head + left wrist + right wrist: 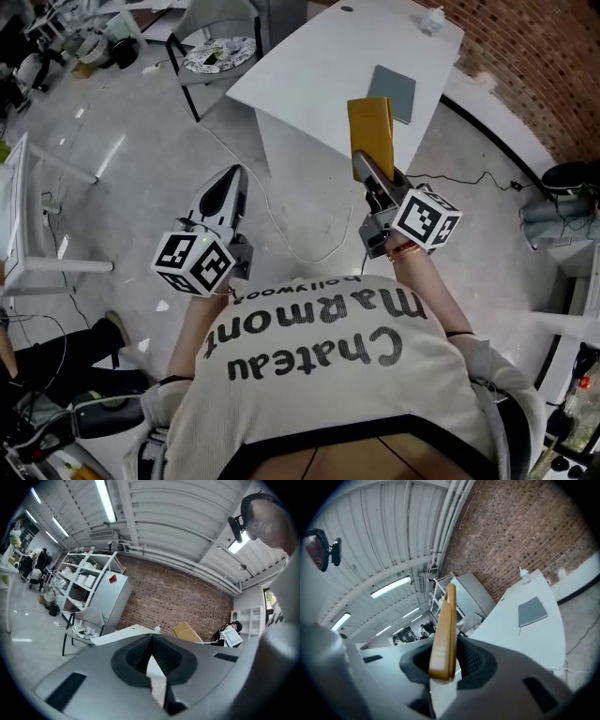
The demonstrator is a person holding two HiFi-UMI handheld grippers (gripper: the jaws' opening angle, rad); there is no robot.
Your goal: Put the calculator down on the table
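Note:
A flat mustard-yellow calculator [370, 131] stands on edge in my right gripper [372, 176], which is shut on its lower end. It hangs in the air just before the near edge of the white table [309, 75]. In the right gripper view the calculator [444, 630] shows edge-on between the pads, with the table [511, 630] ahead and to the right. My left gripper [234, 180] is shut and holds nothing, over the floor to the left of the table. Its view shows the pads [140, 653] meeting, with the calculator [186, 632] off to the right.
A grey notebook [392, 92] lies on the table beyond the calculator, and a small bottle [431, 19] stands at the far end. A chair [220, 52] with a cluttered seat stands left of the table. Cables [281, 225] trail across the floor. A brick wall [534, 56] rises on the right.

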